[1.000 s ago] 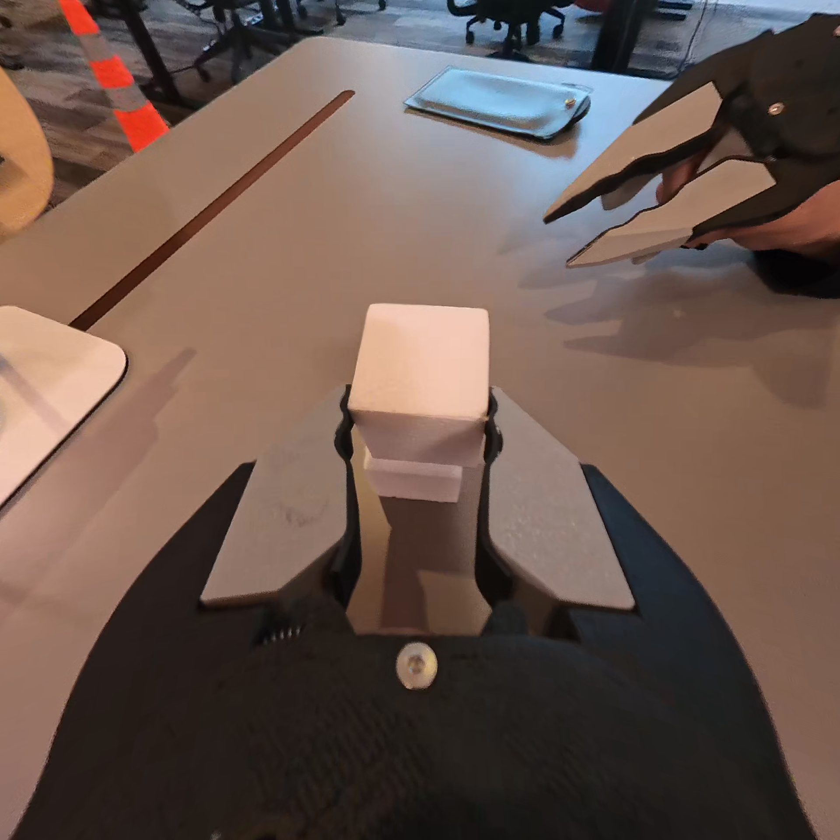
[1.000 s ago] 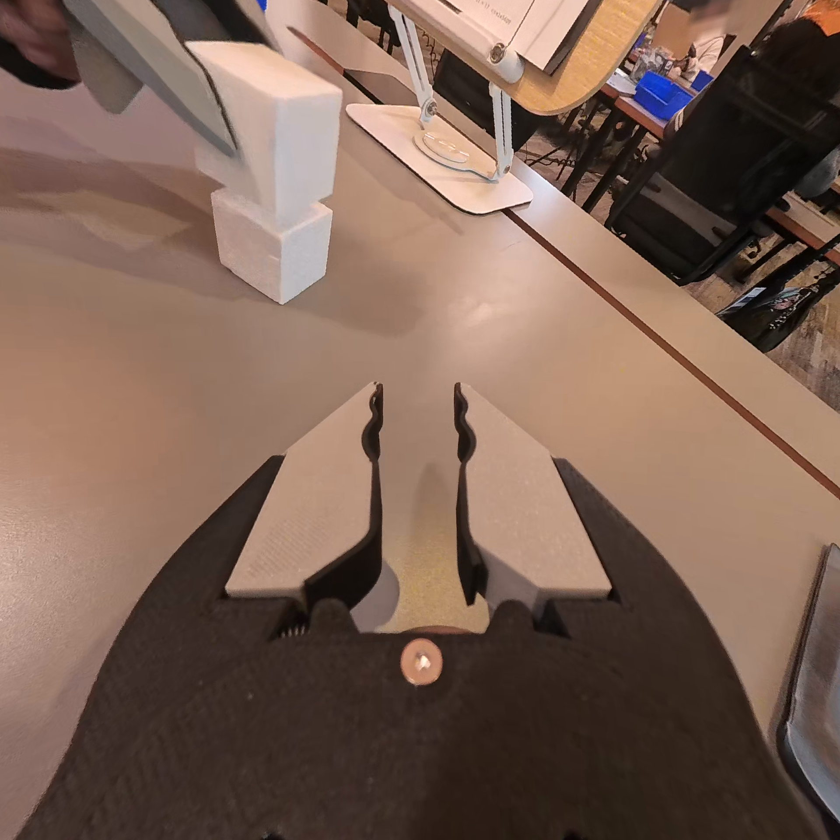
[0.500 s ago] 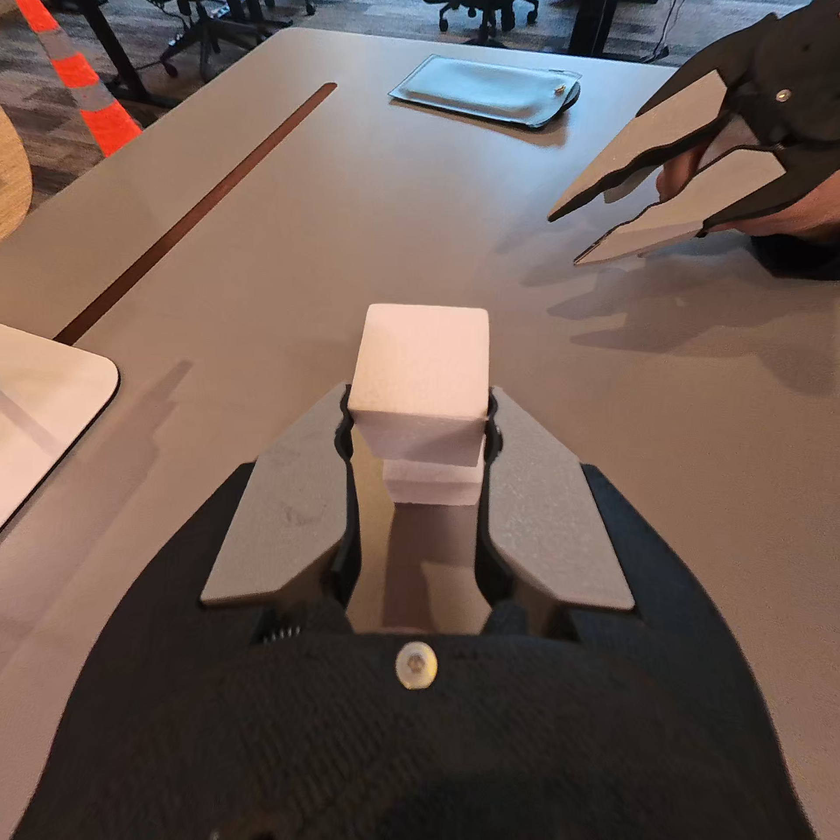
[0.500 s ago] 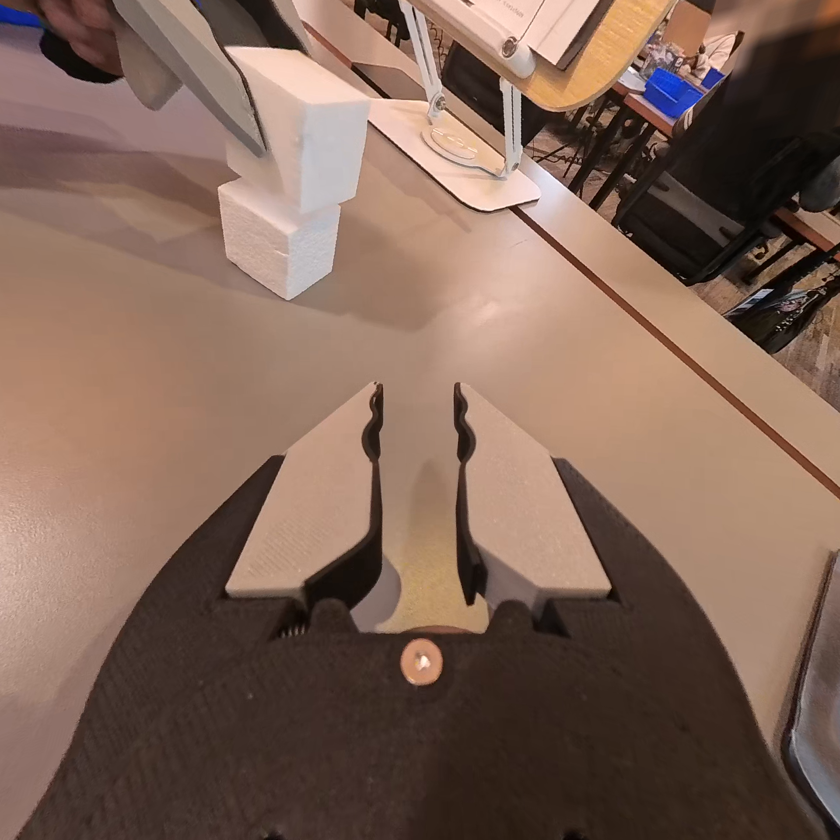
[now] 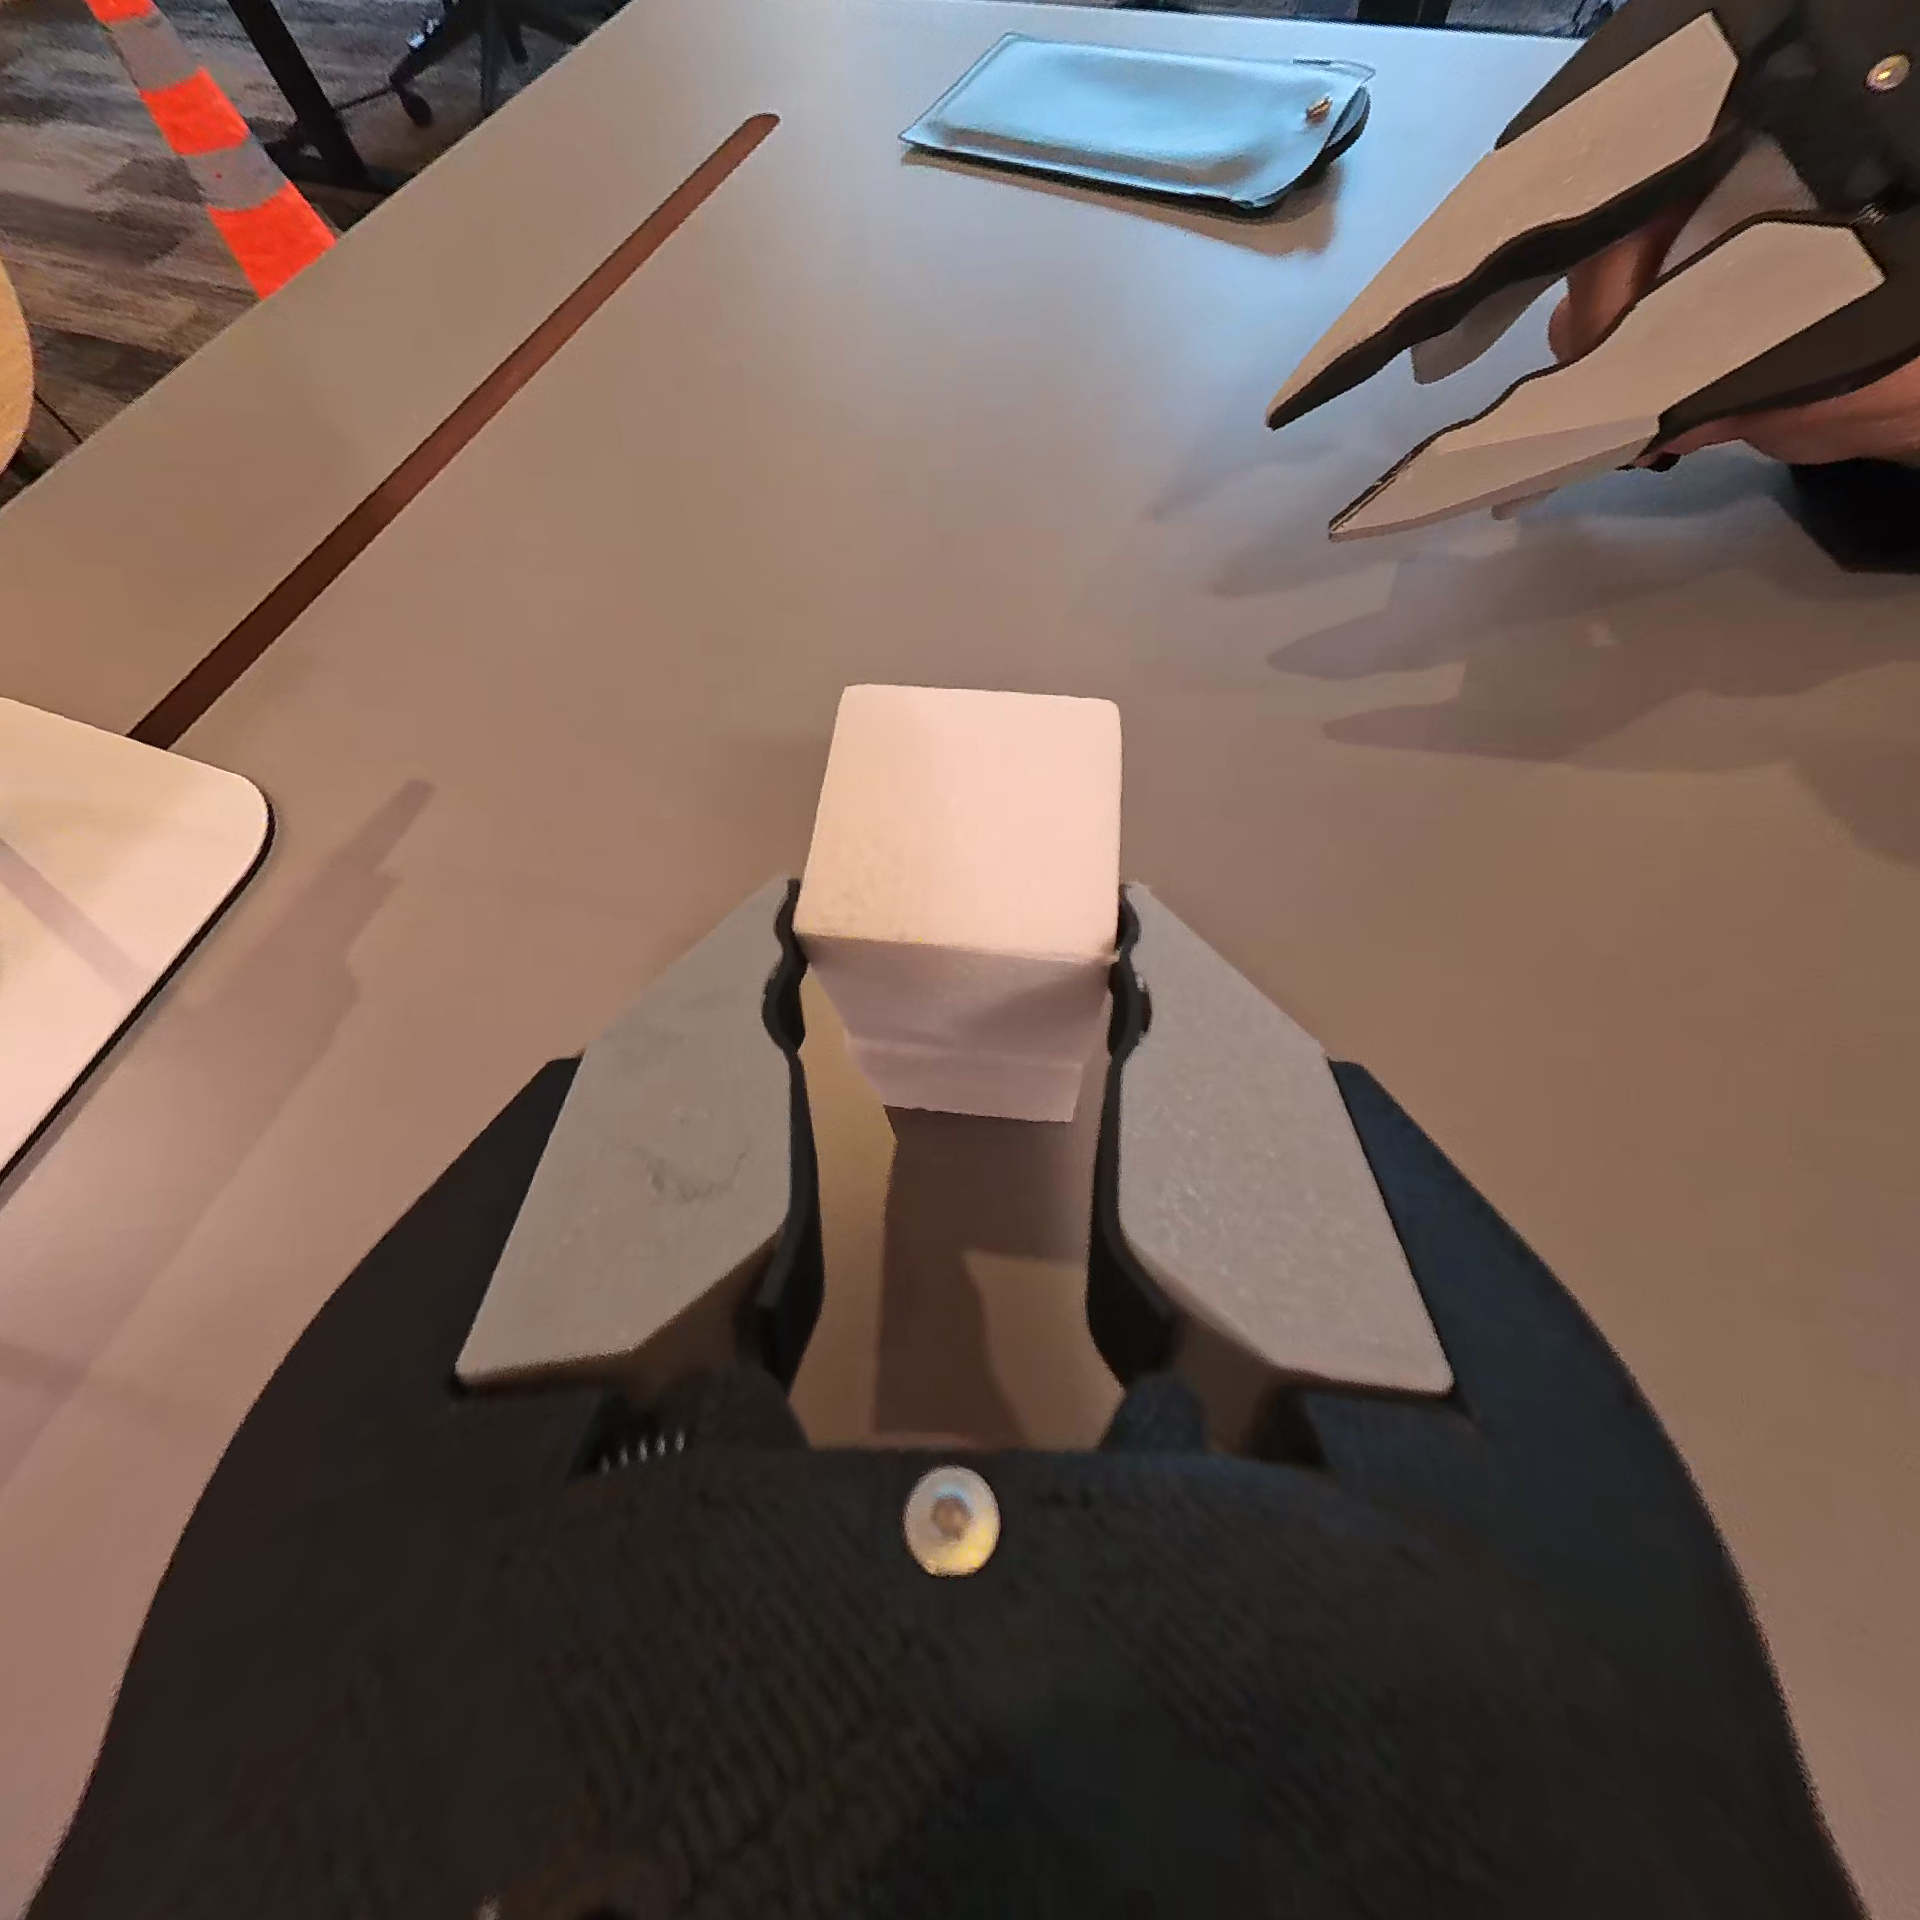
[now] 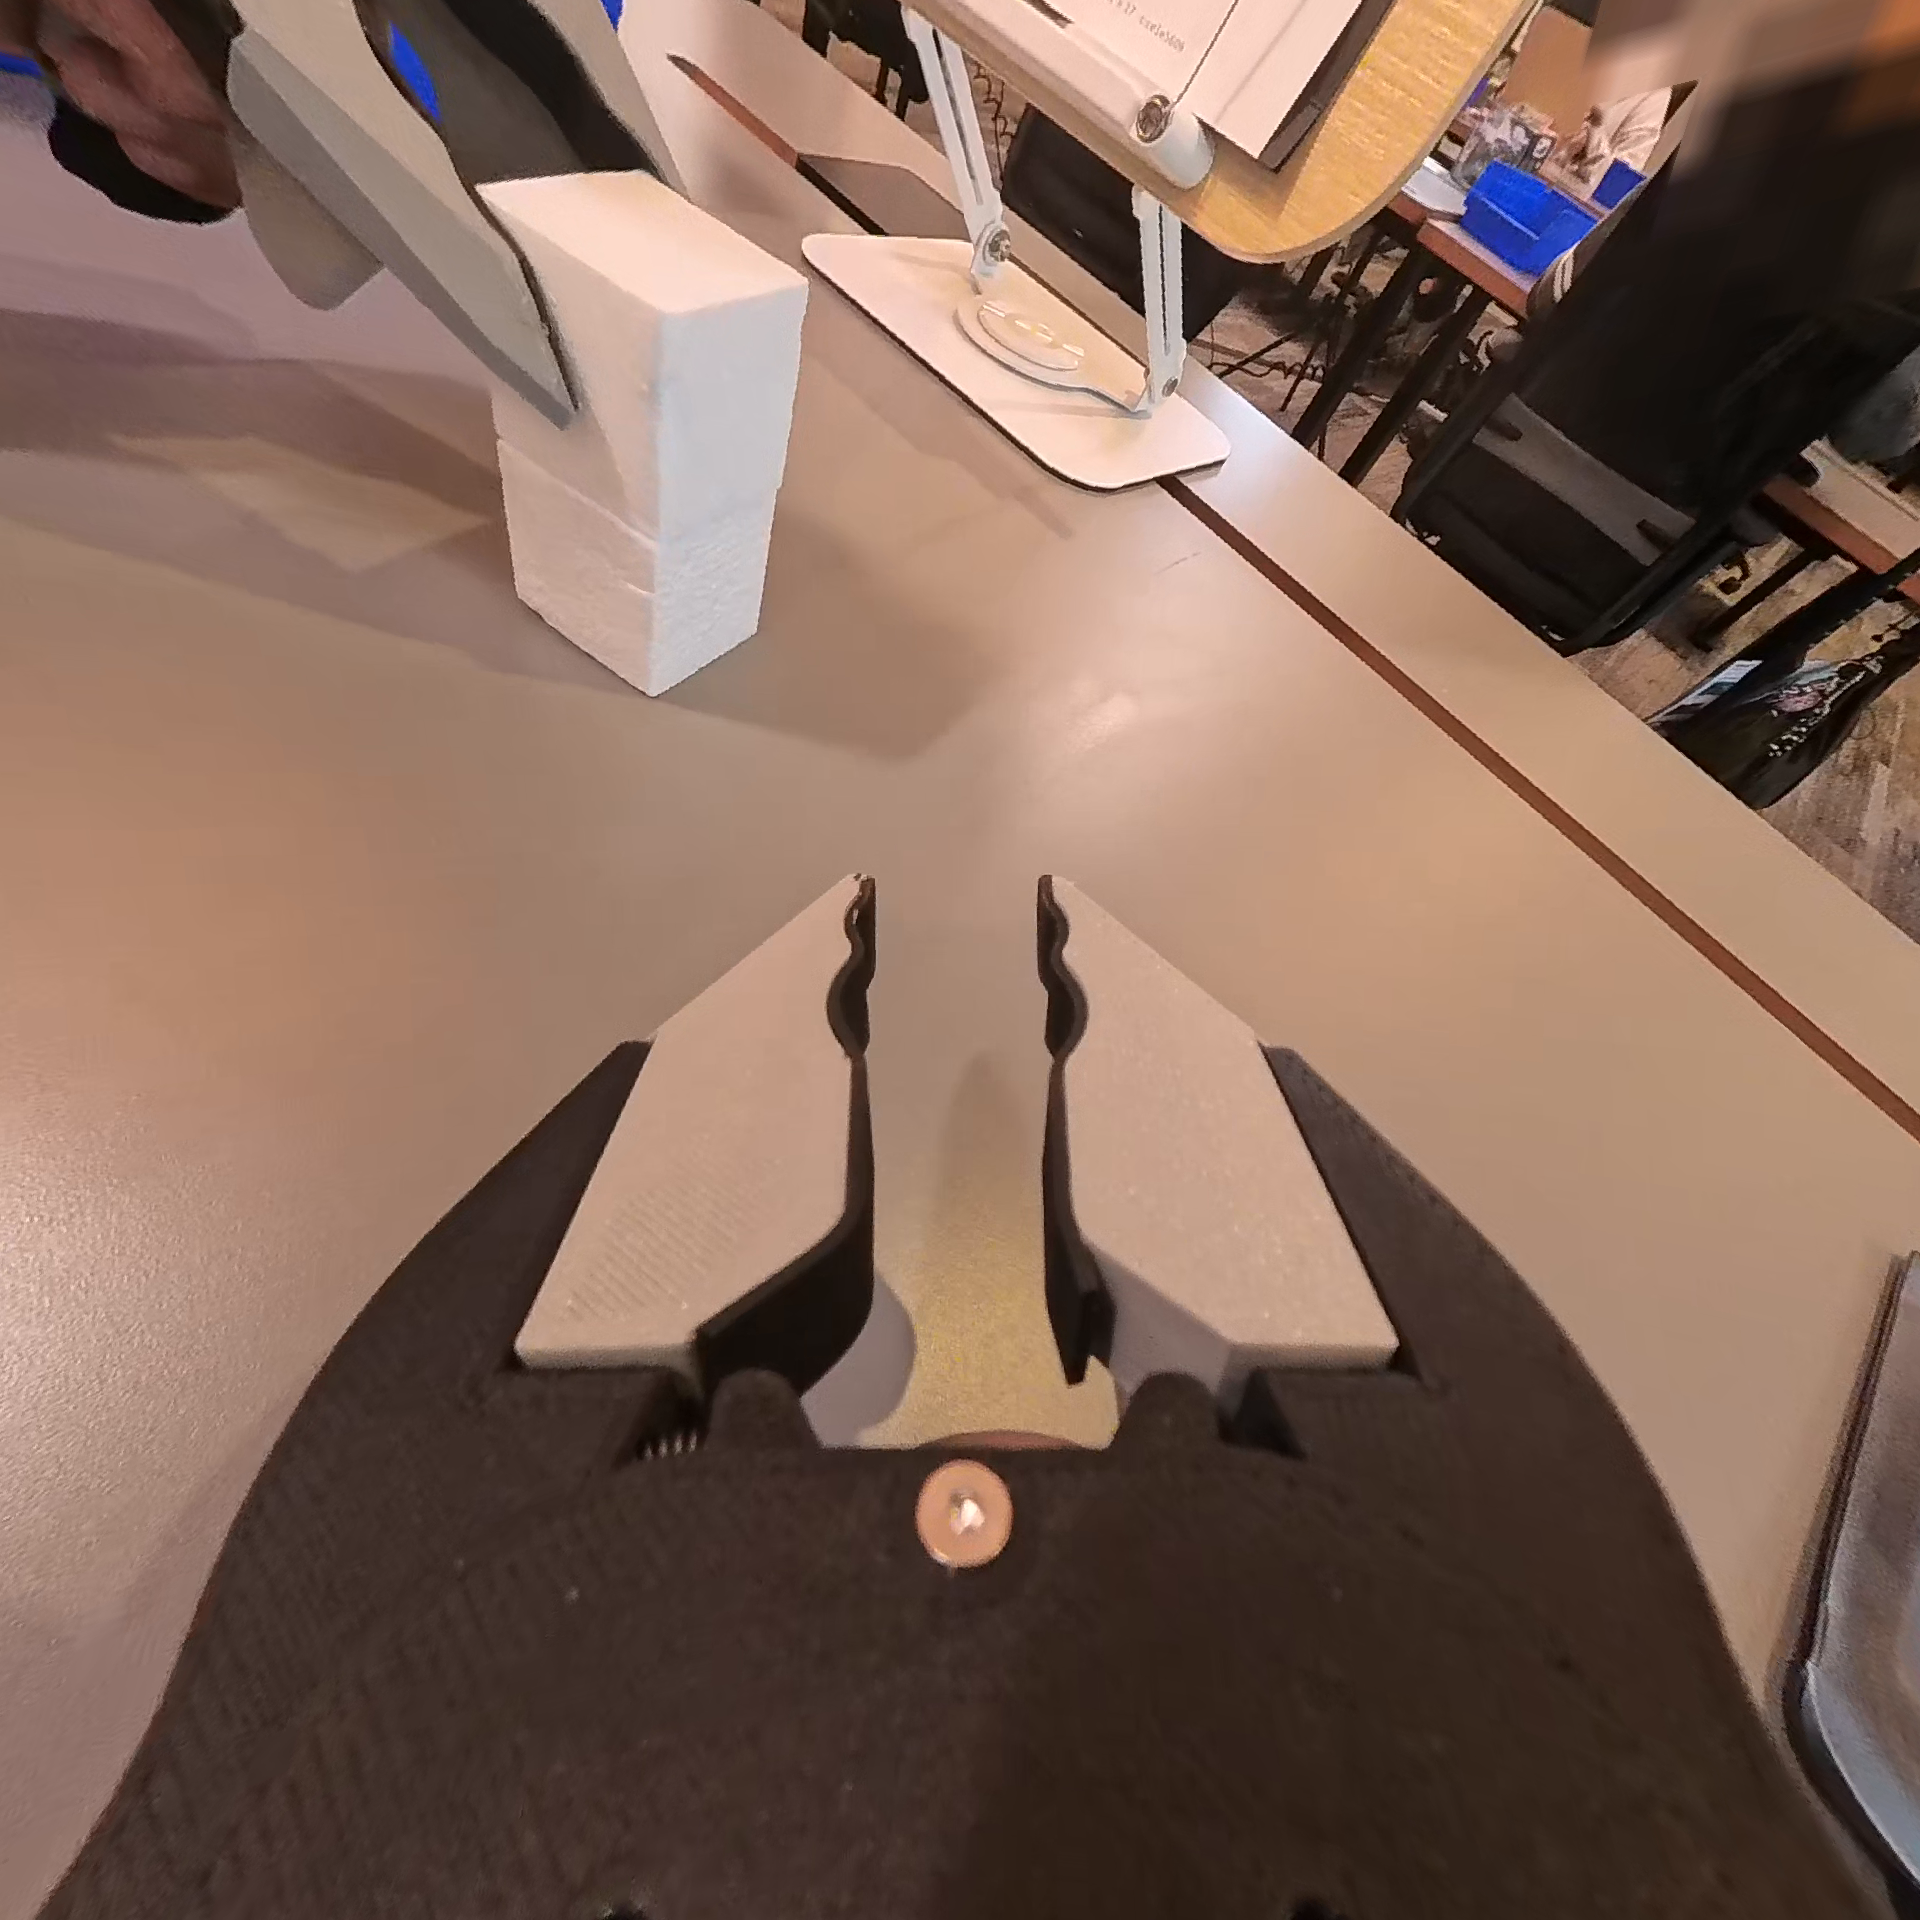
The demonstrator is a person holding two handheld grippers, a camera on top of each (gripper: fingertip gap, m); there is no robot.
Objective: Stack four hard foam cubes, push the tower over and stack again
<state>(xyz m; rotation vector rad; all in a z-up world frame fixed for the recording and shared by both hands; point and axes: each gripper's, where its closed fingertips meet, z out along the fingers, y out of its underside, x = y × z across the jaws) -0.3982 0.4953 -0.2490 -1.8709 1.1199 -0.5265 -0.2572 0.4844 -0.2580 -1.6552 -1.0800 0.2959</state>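
Left wrist view shows the left claw (image 5: 958, 951) clamped on the top cube (image 5: 961, 821), resting on the bottom cube (image 6: 634, 592) on the surface (image 5: 727, 520); square its edges before letting go, while the right claw (image 6: 956, 914), fingers apart and empty, waits near the bottom cube.

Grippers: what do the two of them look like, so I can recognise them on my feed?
Both match: the left gripper and right gripper each have a black, textured, wing-shaped body, two flat grey wedge fingers with black wavy inner edges, one silver screw at the centre and a small spring beside the left finger's base.
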